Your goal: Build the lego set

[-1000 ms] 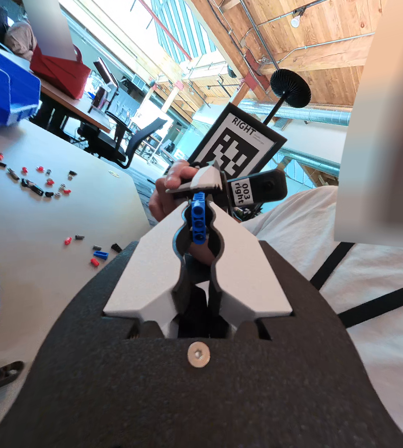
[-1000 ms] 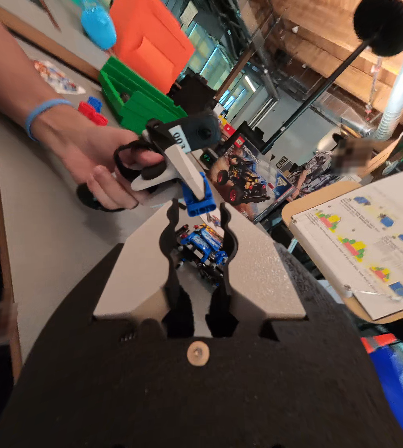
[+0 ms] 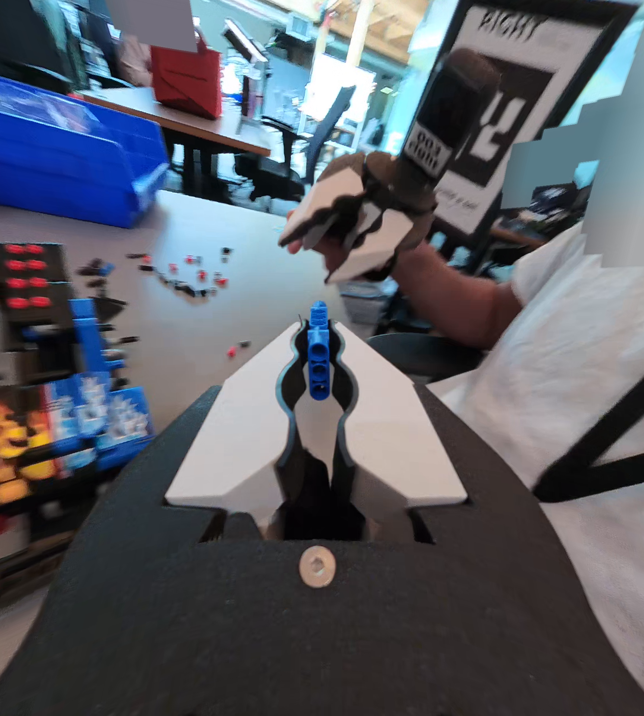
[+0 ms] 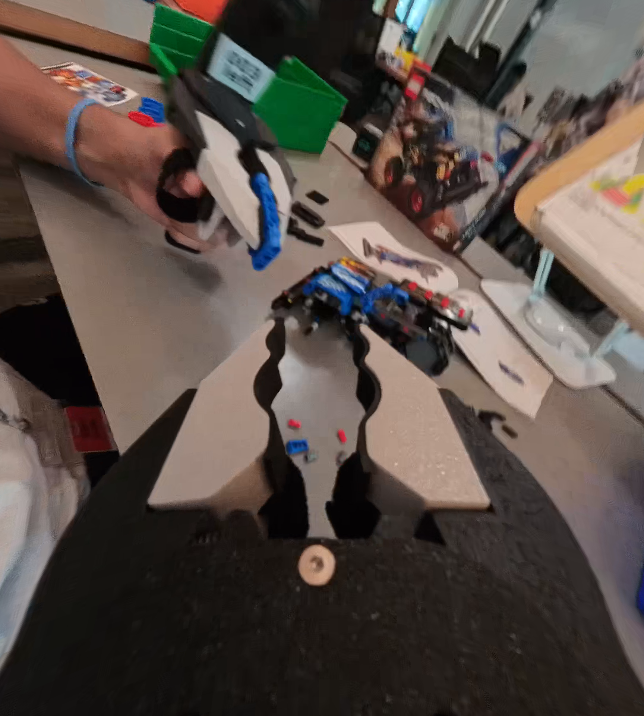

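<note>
We are gripping a blue beam (image 3: 318, 358) in our left hand-held gripper (image 3: 317, 329); motion blur is smearing the loose pieces (image 3: 196, 277). Our right hand-held gripper (image 4: 314, 329) is gaping empty over the grey tabletop (image 4: 150, 310), near the half-built car (image 4: 367, 306).

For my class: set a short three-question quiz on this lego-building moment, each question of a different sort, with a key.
1. True or false: the right tongs hold a piece.
2. The left tongs grip a: A) red pin B) blue beam C) black axle.
3. Fill in: ahead of the right tongs, the part-built vehicle stands on the grey ____.

Key: 1 false; 2 B; 3 table.
</note>
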Tool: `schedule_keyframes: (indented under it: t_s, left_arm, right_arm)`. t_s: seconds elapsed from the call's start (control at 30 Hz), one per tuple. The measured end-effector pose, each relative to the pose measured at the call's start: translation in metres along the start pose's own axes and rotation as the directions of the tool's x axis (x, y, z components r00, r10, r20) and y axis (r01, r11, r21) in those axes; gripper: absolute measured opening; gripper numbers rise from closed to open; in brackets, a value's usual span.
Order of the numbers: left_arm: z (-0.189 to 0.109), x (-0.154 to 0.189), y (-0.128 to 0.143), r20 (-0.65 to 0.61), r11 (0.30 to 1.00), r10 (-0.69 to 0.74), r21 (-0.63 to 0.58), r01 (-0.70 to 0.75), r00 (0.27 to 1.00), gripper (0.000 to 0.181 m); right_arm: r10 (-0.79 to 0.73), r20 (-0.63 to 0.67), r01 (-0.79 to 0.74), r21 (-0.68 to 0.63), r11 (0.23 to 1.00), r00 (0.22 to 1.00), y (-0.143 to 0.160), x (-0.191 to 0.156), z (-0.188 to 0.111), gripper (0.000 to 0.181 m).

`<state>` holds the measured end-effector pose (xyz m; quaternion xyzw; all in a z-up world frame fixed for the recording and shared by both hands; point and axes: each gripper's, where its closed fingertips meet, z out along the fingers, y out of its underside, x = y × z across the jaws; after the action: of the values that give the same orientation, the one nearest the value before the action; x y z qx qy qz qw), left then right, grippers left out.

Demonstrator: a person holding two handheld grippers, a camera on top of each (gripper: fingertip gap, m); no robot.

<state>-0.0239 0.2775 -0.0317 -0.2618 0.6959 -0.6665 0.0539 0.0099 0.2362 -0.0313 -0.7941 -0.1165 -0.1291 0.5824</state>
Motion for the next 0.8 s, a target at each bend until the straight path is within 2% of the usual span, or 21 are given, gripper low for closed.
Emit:
schedule_keyframes:
  t_s: [0.07, 0.17, 0.27, 0.33, 0.43, 0.53, 0.7, 0.8]
  left_arm:
    - [-0.004, -0.014, 0.004, 0.100, 0.994, 0.104, -0.045, -0.099, 0.990, 0.005]
    - [-0.002, -0.021, 0.014, 0.145, 0.983, 0.162, -0.105, -0.148, 0.976, 0.005]
    - [0.001, -0.023, 0.024, 0.124, 0.985, 0.129, -0.134, -0.112, 0.984, 0.005]
    - [0.001, -0.023, 0.027, 0.102, 0.988, 0.096, -0.133, -0.082, 0.990, 0.005]
    - [-0.001, -0.025, 0.027, 0.099, 0.989, 0.079, -0.129, -0.066, 0.992, 0.005]
    - [-0.001, -0.024, 0.027, 0.101, 0.988, 0.095, -0.132, -0.081, 0.990, 0.005]
    - [0.000, -0.025, 0.032, 0.095, 0.983, 0.108, -0.158, -0.092, 0.990, 0.005]
    - [0.002, -0.023, 0.035, 0.083, 0.983, 0.096, -0.166, -0.081, 0.992, 0.006]
  right_arm:
    - [0.181, -0.065, -0.188, -0.120, 0.975, 0.981, 0.033, 0.027, -0.014, 0.041]
    - [0.269, -0.001, -0.261, -0.238, 0.935, 0.963, 0.065, 0.014, -0.020, 0.028]
    - [0.208, 0.156, -0.143, -0.347, 0.927, 0.966, 0.084, -0.009, -0.020, 0.025]
    - [0.167, 0.229, -0.074, -0.366, 0.928, 0.959, 0.090, -0.006, -0.016, 0.029]
    - [0.178, 0.258, -0.069, -0.381, 0.922, 0.950, 0.103, 0.017, 0.001, 0.029]
    - [0.237, 0.315, -0.094, -0.409, 0.908, 0.919, 0.113, 0.018, 0.016, 0.023]
    - [0.194, 0.367, -0.029, -0.410, 0.912, 0.910, 0.111, 0.012, 0.025, 0.016]
    - [0.146, 0.444, 0.042, -0.387, 0.921, 0.884, 0.097, -0.004, 0.022, 0.013]
